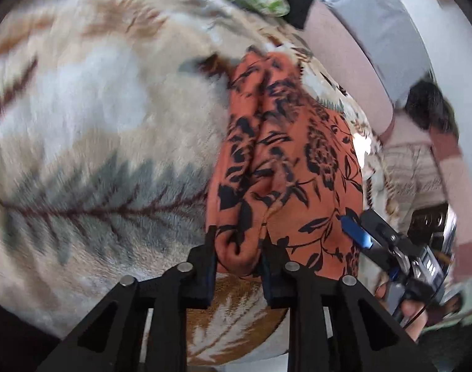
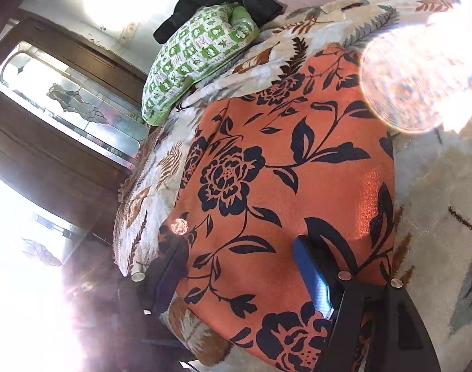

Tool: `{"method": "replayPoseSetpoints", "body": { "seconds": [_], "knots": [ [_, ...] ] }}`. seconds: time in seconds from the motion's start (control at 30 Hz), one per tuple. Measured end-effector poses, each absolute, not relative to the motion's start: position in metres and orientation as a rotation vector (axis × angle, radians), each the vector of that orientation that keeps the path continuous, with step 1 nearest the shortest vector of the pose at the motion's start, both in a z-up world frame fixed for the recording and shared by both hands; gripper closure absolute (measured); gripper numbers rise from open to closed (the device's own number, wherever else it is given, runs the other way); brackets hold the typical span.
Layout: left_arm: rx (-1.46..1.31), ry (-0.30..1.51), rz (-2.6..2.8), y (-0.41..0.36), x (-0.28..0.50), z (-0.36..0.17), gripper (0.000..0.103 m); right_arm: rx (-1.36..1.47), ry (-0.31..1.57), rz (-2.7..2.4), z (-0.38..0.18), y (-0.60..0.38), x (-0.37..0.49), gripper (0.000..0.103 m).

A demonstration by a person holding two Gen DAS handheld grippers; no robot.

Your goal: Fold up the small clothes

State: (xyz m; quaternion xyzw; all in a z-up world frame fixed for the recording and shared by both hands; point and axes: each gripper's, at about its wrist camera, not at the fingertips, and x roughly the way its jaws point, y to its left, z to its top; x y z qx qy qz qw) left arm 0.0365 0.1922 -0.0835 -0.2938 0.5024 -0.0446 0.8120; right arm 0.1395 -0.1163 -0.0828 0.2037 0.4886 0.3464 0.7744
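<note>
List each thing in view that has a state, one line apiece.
orange floral garment: lying on the blanket, partly bunched, not yet neatly folded.
left hand-held gripper: closed on a bunched fold of the garment.
right hand-held gripper: open above the garment, gripping nothing.
leaf-print blanket: spread out under the garment.
green patterned pillow: lying at the blanket's far end.

1. The left gripper (image 1: 237,248) was built of black angular links fastened by round silver pins.
2. Blue pads were fitted inside its fingers (image 1: 266,266).
3. The right gripper (image 2: 245,272) was made likewise, black with a blue pad.
</note>
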Motion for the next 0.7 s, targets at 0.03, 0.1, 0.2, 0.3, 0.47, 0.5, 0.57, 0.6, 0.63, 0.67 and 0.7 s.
{"method": "replayPoseSetpoints", "body": {
  "seconds": [0.03, 0.1, 0.2, 0.3, 0.47, 0.5, 0.57, 0.6, 0.63, 0.67, 0.7],
  "knots": [
    [-0.574, 1.044, -0.092, 0.19, 0.038, -0.07, 0.071, 0.444, 1.057, 0.755, -0.083, -0.117, 0.141, 0.029],
    [-0.521, 0.97, -0.077, 0.192, 0.047, -0.045, 0.049, 0.466, 1.055, 0.765, -0.085, -0.12, 0.141, 0.029],
    [-0.448, 0.921, -0.061, 0.197, 0.082, -0.029, 0.021, 0.486, 1.055, 0.776, -0.086, -0.123, 0.141, 0.029],
    [-0.455, 0.964, -0.076, 0.199, 0.133, -0.036, 0.021, 0.491, 1.054, 0.787, -0.087, -0.125, 0.14, 0.029],
    [-0.517, 1.036, -0.127, 0.204, 0.193, -0.059, 0.036, 0.512, 1.051, 0.807, -0.089, -0.128, 0.14, 0.029],
    [-0.499, 1.058, -0.134, 0.202, 0.201, -0.065, 0.055, 0.514, 1.051, 0.811, -0.089, -0.128, 0.141, 0.029],
    [-0.494, 1.104, -0.122, 0.204, 0.211, -0.08, 0.09, 0.519, 1.053, 0.816, -0.09, -0.129, 0.141, 0.029],
    [-0.53, 1.096, -0.128, 0.21, 0.213, -0.087, 0.091, 0.523, 1.054, 0.819, -0.09, -0.129, 0.141, 0.029],
    [-0.545, 1.089, -0.141, 0.213, 0.213, -0.092, 0.091, 0.525, 1.053, 0.822, -0.09, -0.129, 0.141, 0.029],
    [-0.54, 1.082, -0.155, 0.215, 0.213, -0.096, 0.09, 0.523, 1.053, 0.825, -0.091, -0.129, 0.141, 0.029],
    [-0.558, 1.087, -0.16, 0.218, 0.213, -0.101, 0.09, 0.519, 1.052, 0.826, -0.091, -0.128, 0.141, 0.029]
  ]
}}
